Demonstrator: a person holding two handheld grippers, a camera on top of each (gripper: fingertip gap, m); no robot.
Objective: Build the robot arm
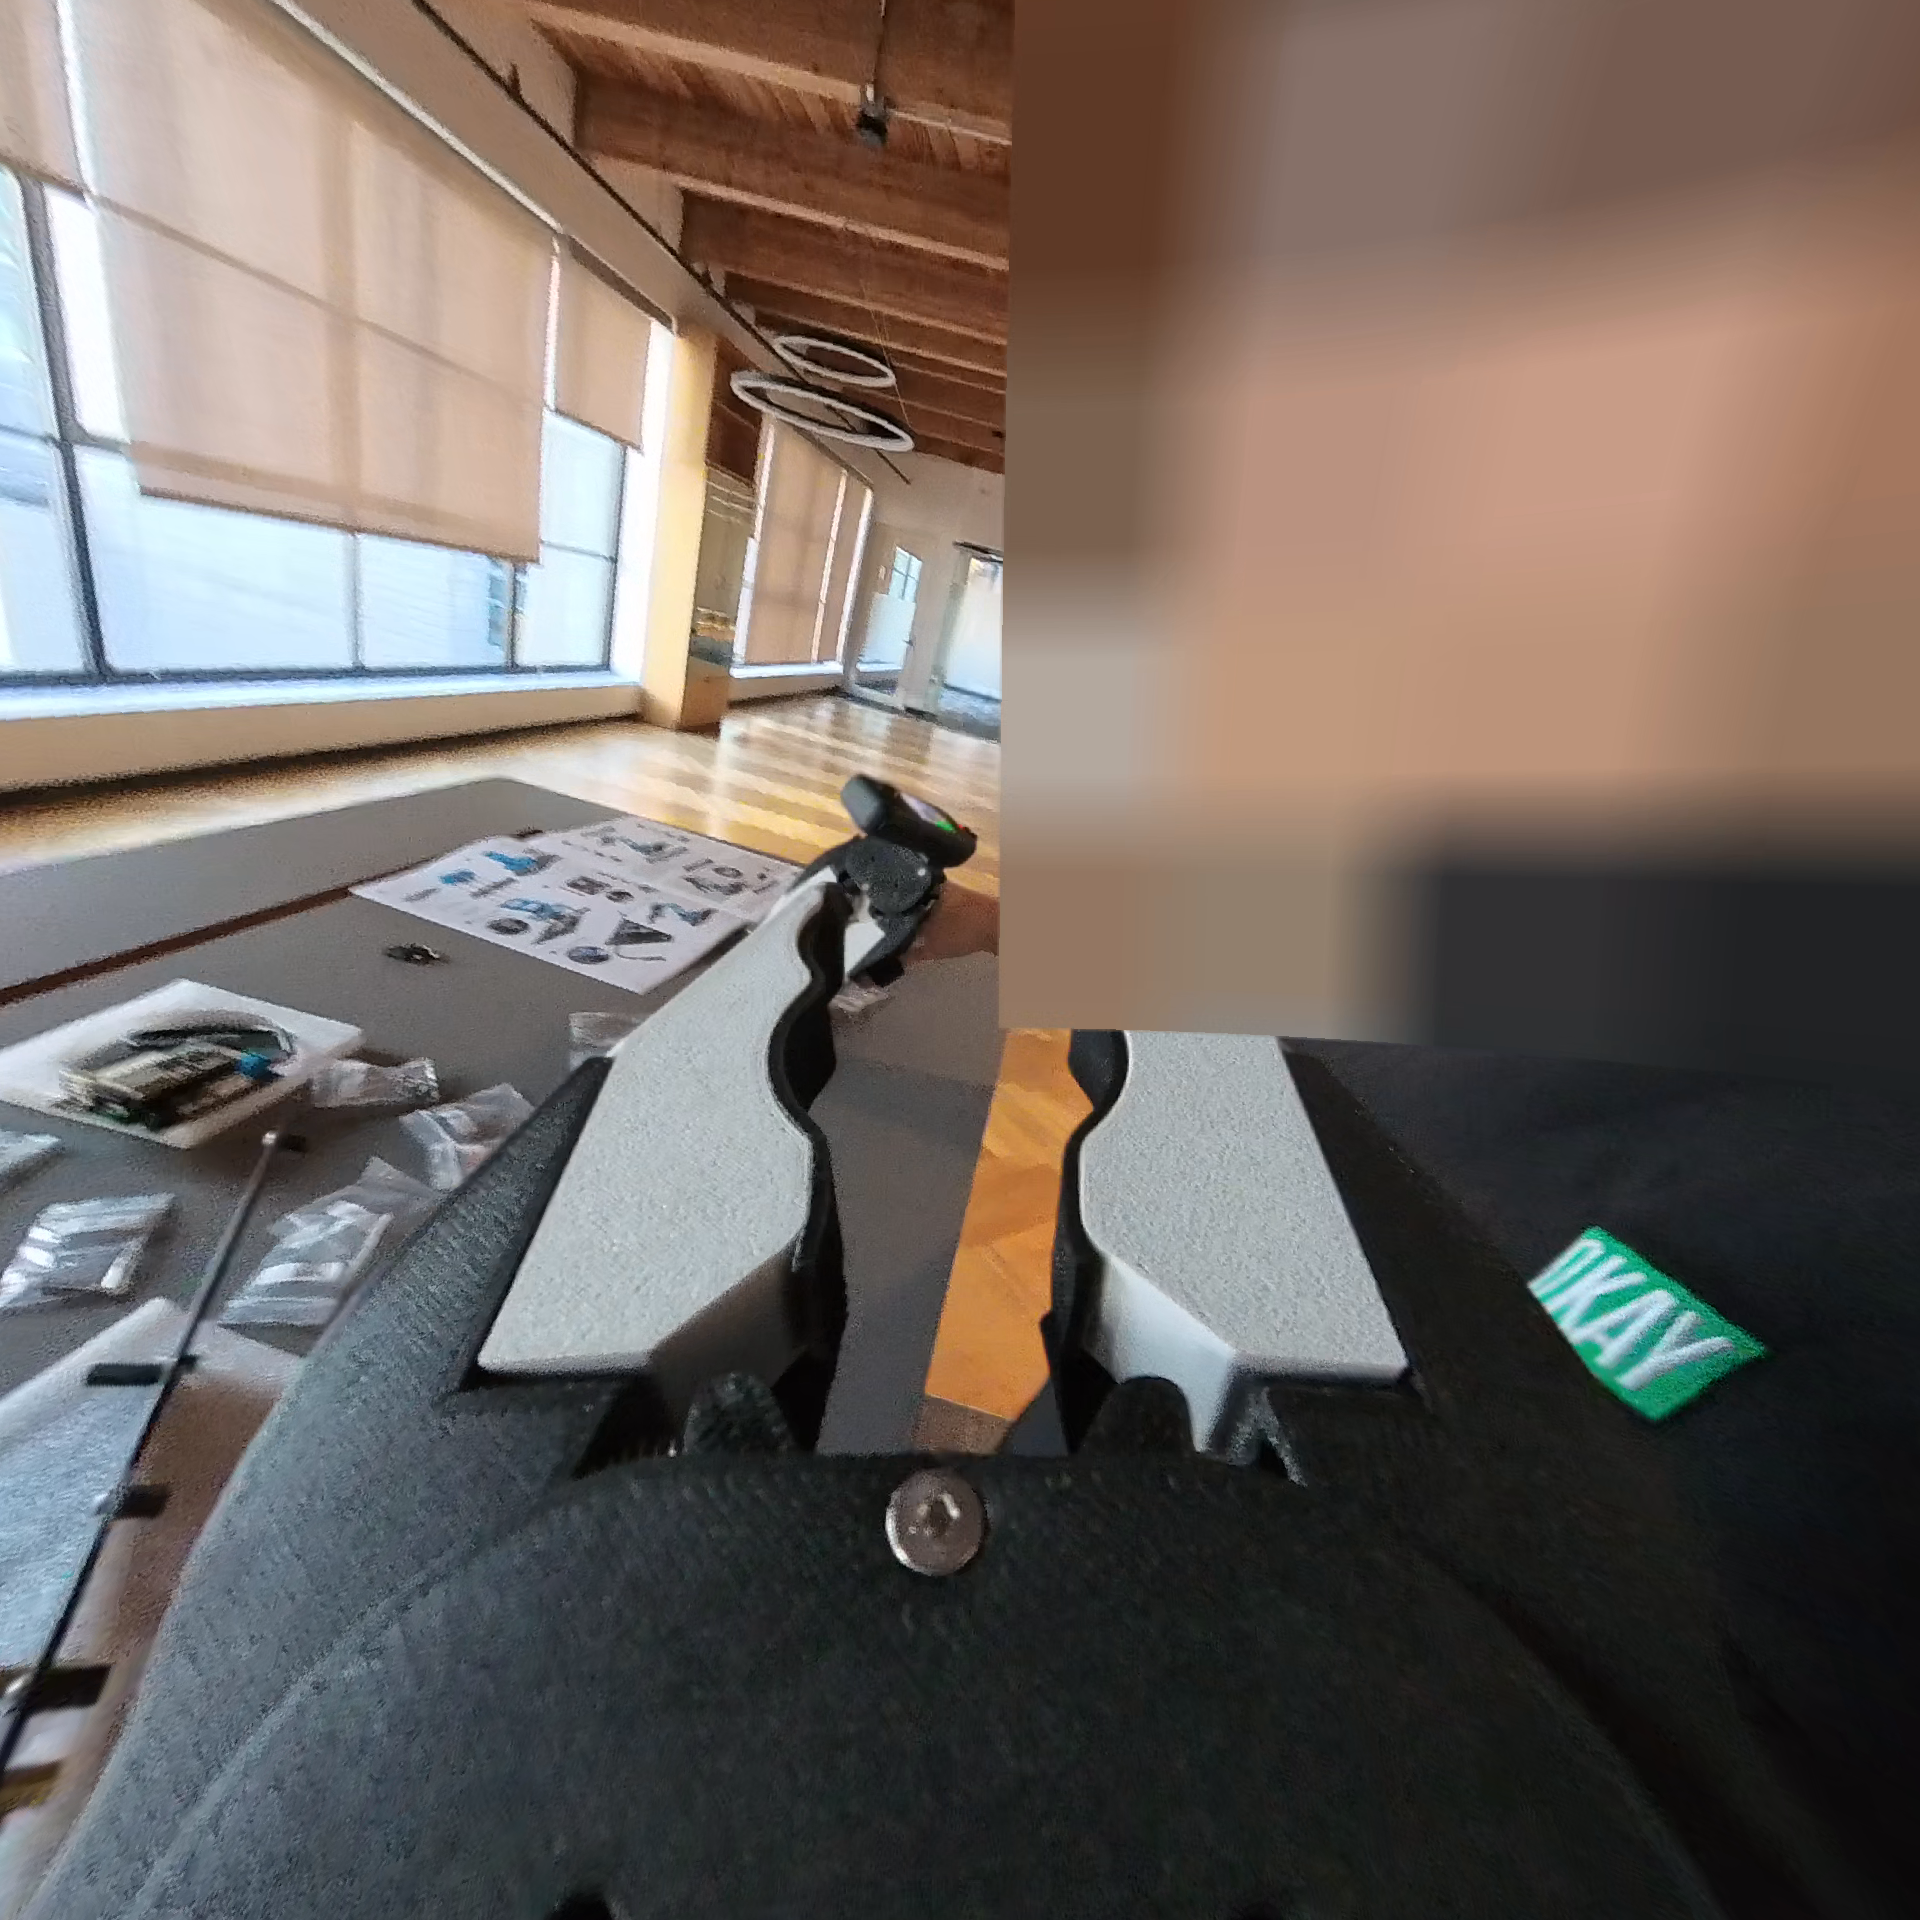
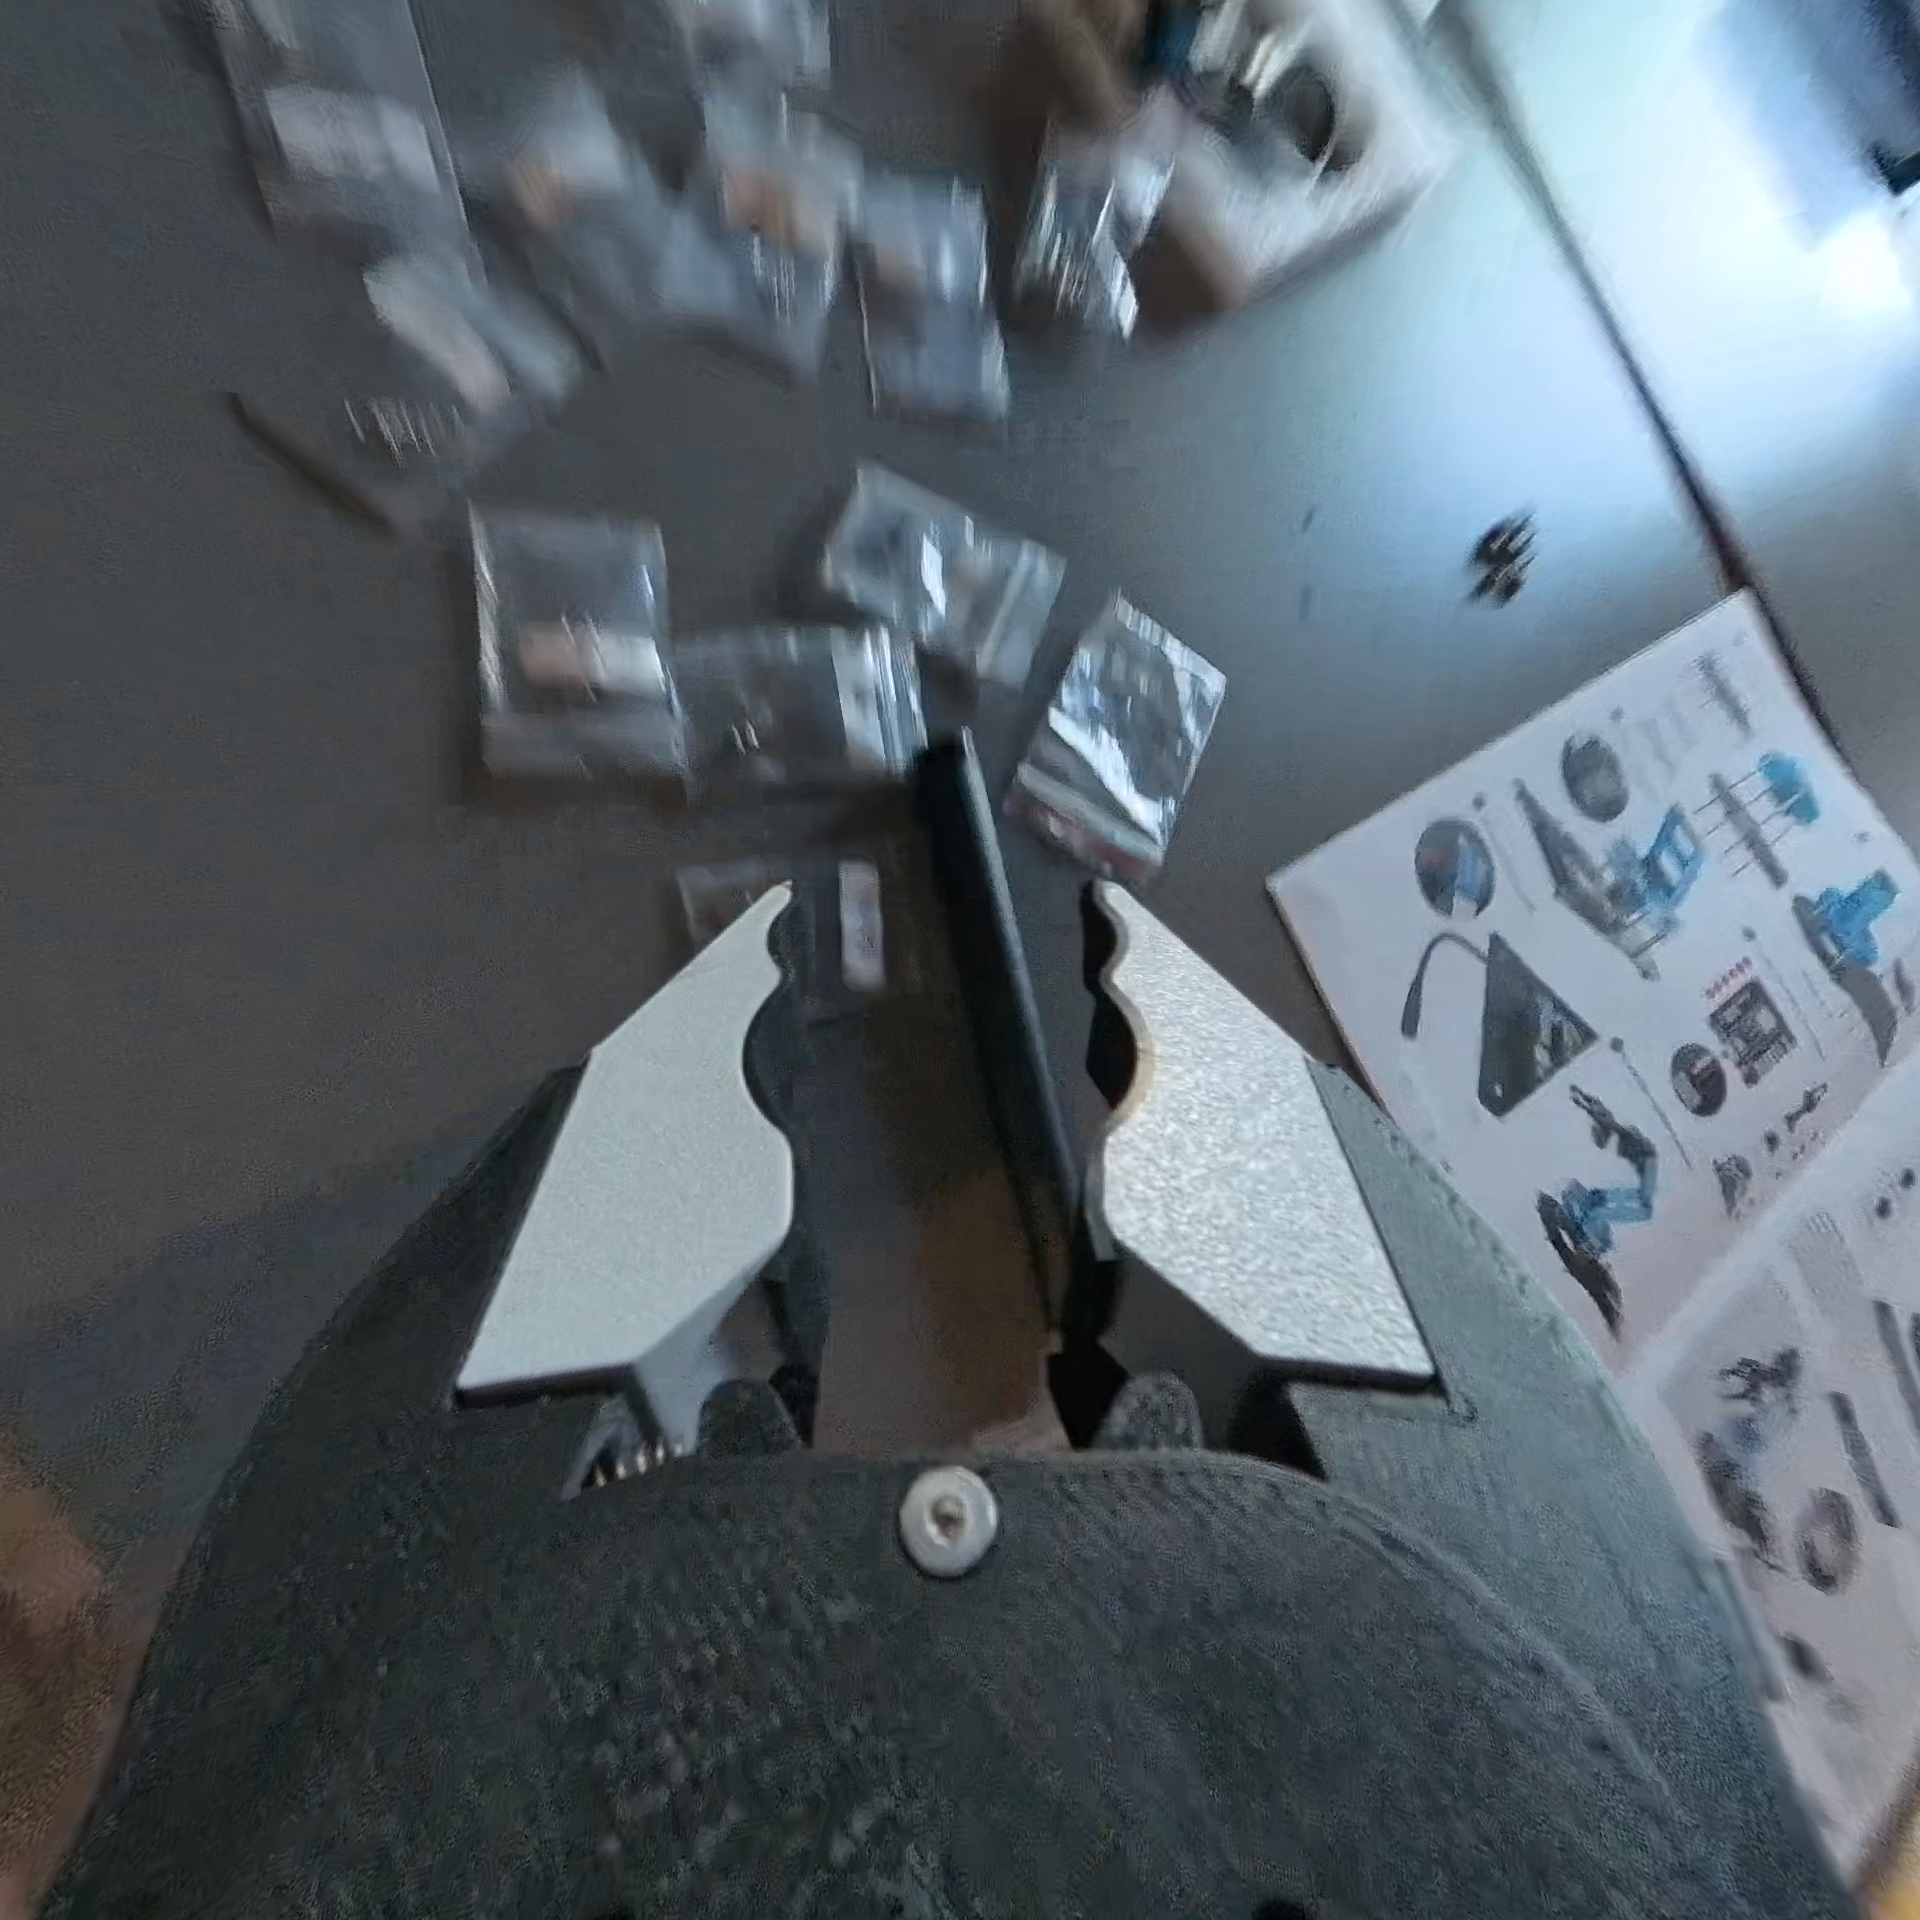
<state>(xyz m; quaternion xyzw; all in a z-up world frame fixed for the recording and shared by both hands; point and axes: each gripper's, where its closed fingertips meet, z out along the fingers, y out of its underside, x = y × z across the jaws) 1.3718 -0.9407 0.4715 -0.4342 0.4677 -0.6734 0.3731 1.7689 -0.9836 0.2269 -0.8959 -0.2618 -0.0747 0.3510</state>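
My right gripper (image 2: 940, 904) hangs open over a grey table (image 2: 260, 831), pointing down at it. A thin black bar (image 2: 987, 935) runs between the jaws along the inner face of the right finger (image 2: 1226, 1164). The left finger (image 2: 665, 1143) stands clear of the bar; I cannot tell whether the bar rests on the table. Small clear bags of parts (image 2: 1127, 743) lie just beyond the fingertips. My left gripper (image 1: 945, 1029) is open and empty, raised and tilted level across the table (image 1: 499, 997). A blurred patch hides its right fingertip.
A printed sheet with blue and black drawings (image 2: 1662, 935) lies to the right and also shows in the left wrist view (image 1: 592, 894). There is a white tray of parts (image 1: 166, 1060), several bags (image 1: 83, 1247) and a thin black rod (image 1: 197, 1309). A person in a black shirt (image 1: 1558, 1558) stands close on the right. The grippers' ends are close to 45 cm from one another.
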